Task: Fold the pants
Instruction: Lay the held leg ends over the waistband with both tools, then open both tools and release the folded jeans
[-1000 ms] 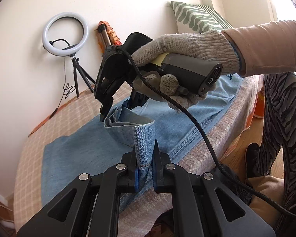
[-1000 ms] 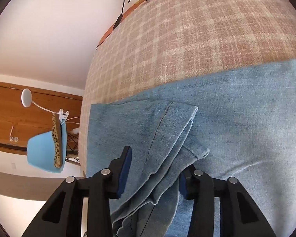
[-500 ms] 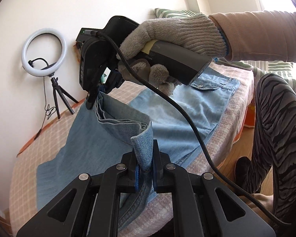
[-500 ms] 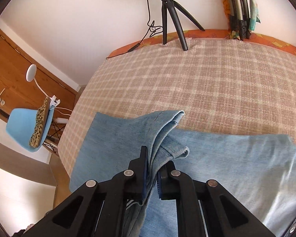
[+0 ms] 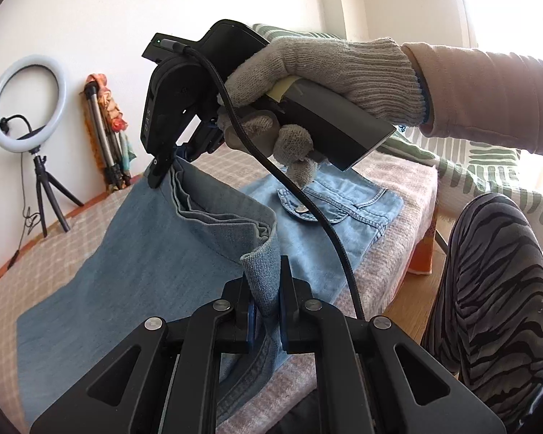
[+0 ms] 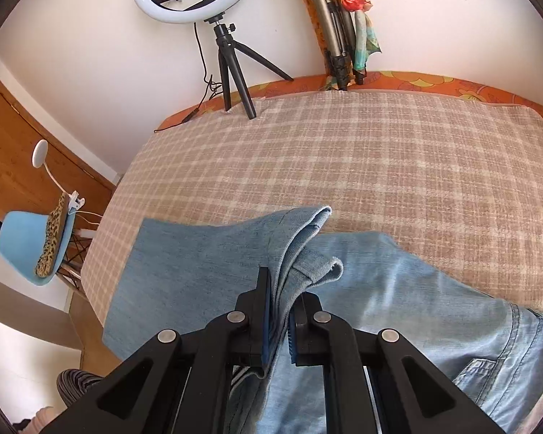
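Light blue denim pants [image 5: 155, 260] lie on a plaid-covered bed [image 6: 362, 166], waistband and pocket at the right [image 5: 340, 206]. My left gripper [image 5: 266, 282] is shut on one corner of the leg hem. A gloved hand [image 5: 322, 68] holds my right gripper [image 5: 163, 173], which is shut on the other hem corner. The hem hangs lifted between the two grippers above the rest of the pants. In the right wrist view the right gripper [image 6: 280, 289] pinches several bunched layers of hem [image 6: 307, 246], with the lower leg [image 6: 398, 289] flat beneath.
A ring light on a tripod [image 6: 213, 11] and a folded tripod with cloth [image 6: 344, 29] stand against the wall behind the bed. A patterned pillow [image 5: 470, 159] lies at the right. A leg in striped trousers [image 5: 496, 307] stands beside the bed. A blue chair [image 6: 32, 246] is on the left.
The right gripper closed on the far hem corner. Both grippers then rose and carried the hem across the pants toward the waistband, the fold stretching between them.
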`<action>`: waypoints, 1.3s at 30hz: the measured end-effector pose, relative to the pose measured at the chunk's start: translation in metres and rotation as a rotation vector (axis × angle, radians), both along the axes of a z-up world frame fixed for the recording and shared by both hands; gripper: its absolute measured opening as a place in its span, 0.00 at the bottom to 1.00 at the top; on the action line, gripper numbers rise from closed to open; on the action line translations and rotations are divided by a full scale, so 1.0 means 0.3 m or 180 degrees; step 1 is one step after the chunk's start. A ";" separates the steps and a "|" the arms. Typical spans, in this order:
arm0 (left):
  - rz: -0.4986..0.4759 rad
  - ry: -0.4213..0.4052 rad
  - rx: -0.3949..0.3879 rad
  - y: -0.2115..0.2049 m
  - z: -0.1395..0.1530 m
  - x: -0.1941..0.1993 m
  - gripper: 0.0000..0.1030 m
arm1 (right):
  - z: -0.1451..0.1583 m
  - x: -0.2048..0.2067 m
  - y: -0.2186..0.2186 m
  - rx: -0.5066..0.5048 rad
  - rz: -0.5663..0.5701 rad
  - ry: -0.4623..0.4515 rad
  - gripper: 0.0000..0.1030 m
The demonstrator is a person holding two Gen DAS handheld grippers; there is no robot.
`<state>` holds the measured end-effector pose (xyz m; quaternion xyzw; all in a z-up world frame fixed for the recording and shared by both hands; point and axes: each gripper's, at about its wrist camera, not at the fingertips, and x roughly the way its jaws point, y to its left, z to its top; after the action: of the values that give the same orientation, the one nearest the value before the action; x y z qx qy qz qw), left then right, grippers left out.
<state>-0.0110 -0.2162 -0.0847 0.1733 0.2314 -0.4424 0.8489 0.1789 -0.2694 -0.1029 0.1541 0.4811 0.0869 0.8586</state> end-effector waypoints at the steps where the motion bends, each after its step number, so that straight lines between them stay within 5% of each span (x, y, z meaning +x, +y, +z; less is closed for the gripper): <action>1: -0.0027 0.0017 -0.0019 -0.022 -0.002 -0.003 0.08 | 0.002 -0.012 -0.031 -0.0001 -0.0033 0.0001 0.05; 17: -0.0640 0.0020 0.0019 -0.374 -0.007 -0.075 0.08 | -0.035 -0.205 -0.490 -0.0009 -0.0553 0.0047 0.05; 28: -0.0891 0.0030 0.0301 -0.523 -0.091 -0.110 0.08 | -0.113 -0.260 -0.637 -0.0009 -0.0677 0.0139 0.05; 30: -0.0955 0.0061 0.0381 -0.539 -0.113 -0.114 0.08 | -0.133 -0.258 -0.645 -0.0127 -0.0630 0.0200 0.09; 32: -0.1012 0.0087 0.0414 -0.551 -0.130 -0.128 0.17 | -0.132 -0.271 -0.664 -0.0267 -0.0705 0.0195 0.29; 39: -0.1101 0.0236 0.0347 -0.531 -0.122 -0.160 0.20 | -0.058 -0.344 -0.663 -0.0420 -0.0762 -0.0073 0.32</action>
<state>-0.0590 -0.3754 -0.1214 0.2398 0.2529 -0.5746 0.7405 0.0758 -0.4682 -0.1203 0.1526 0.4541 -0.0462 0.8766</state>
